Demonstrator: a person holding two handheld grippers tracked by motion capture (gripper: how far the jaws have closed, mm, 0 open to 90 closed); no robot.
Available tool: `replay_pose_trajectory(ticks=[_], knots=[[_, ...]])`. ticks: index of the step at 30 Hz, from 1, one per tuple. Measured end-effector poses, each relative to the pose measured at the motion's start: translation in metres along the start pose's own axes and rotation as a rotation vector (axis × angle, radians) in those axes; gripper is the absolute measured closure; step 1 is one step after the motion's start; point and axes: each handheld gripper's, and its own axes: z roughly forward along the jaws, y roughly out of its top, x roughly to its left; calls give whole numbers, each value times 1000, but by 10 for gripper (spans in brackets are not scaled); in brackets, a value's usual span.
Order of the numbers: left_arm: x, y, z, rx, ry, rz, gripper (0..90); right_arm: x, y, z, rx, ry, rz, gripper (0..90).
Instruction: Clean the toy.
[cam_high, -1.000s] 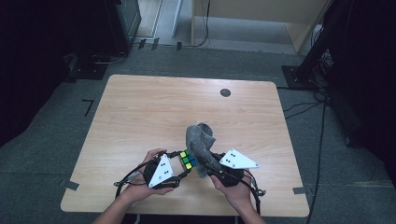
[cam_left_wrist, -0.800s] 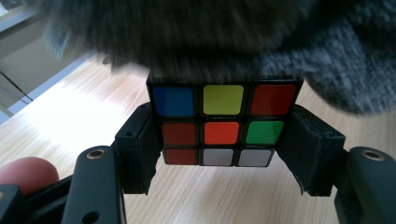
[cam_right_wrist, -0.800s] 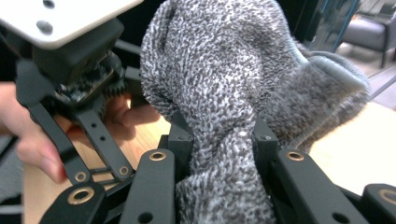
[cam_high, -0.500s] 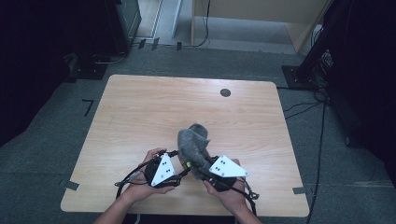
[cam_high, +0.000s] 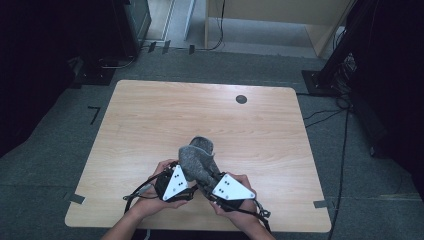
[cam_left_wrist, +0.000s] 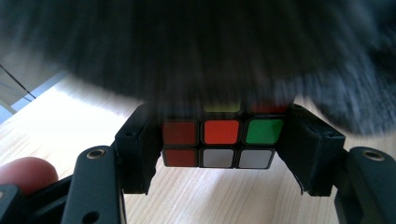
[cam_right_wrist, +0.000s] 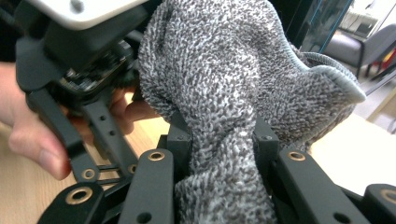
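**Cloth drawn over the cube at the near edge**

Cloth (cam_high: 197, 161) was the thing that moved in the last second: you had held the grey knitted piece up beside the puzzle cube (cam_left_wrist: 218, 140), and now you had swung it across, so it lay draped over the cube's top. From the high view the cube's coloured face, plain a second earlier, was hidden under the fabric. In the left gripper view the dark blur of the cloth covered the cube's upper row, leaving red, orange, green and white squares visible below it.

Your left gripper (cam_left_wrist: 218, 144) was clamped on the cube, one jaw pressed to each side of it, holding it just above the table (cam_high: 150, 125). Your right gripper (cam_right_wrist: 218, 154) was pinched tight on a gathered neck of the cloth, the rest of the cloth billowing out beyond the jaws. The two grippers sat close together, near the middle of the table's near edge, your hands coming in from that edge.

My judgement is that you were wiping or wrapping the cube, and that the cloth reaching its top meant contact had only just begun; the sides and lower rows were not yet covered.

Outward from there, the pale wood-grain table was bare apart from a small dark round grommet (cam_high: 241, 99) near the far right corner. Grey carpet (cam_high: 60, 165) surrounded it, with strips of tape, trailing cables, and dark stands and furniture along the far wall.
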Motion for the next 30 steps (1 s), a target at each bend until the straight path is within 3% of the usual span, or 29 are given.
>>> replay_pose_trajectory(ticks=[2, 5, 7, 12, 14, 18, 19, 21, 24, 26, 28, 30], knots=[[1, 1, -1, -5, 5, -4, 346, -8, -1, -1, -13, 7, 40, 689], [2, 1, -2, -19, 4, -12, 346, -28, -6, -6, -7, -57, 124, 692], [3, 1, -2, -20, 3, -15, 346, -34, -8, -8, -12, -60, 169, 692], [1, 0, -2, -14, 2, -6, 346, -13, -3, -4, -37, 42, 84, 688], [1, 0, -3, -27, -3, -16, 346, -16, -3, -4, -38, 46, 94, 688], [4, 1, -5, -45, -4, -27, 346, -39, -9, -10, -36, -24, 223, 689], [4, 1, -5, -45, -5, -28, 346, -42, -10, -11, -37, -30, 235, 689], [3, 1, -4, -37, -5, -21, 346, -37, -9, -10, -41, -18, 220, 688], [1, 0, -3, -27, -7, -7, 346, -17, -2, -6, -49, 53, 132, 683], [1, 0, -4, -24, -6, -1, 346, -10, -1, -4, -42, 60, 101, 682], [2, 0, -4, -34, -6, -8, 346, -16, -2, -5, -43, 54, 128, 684], [2, 0, -5, -42, -7, -16, 346, -28, -5, -8, -34, 2, 175, 686]])
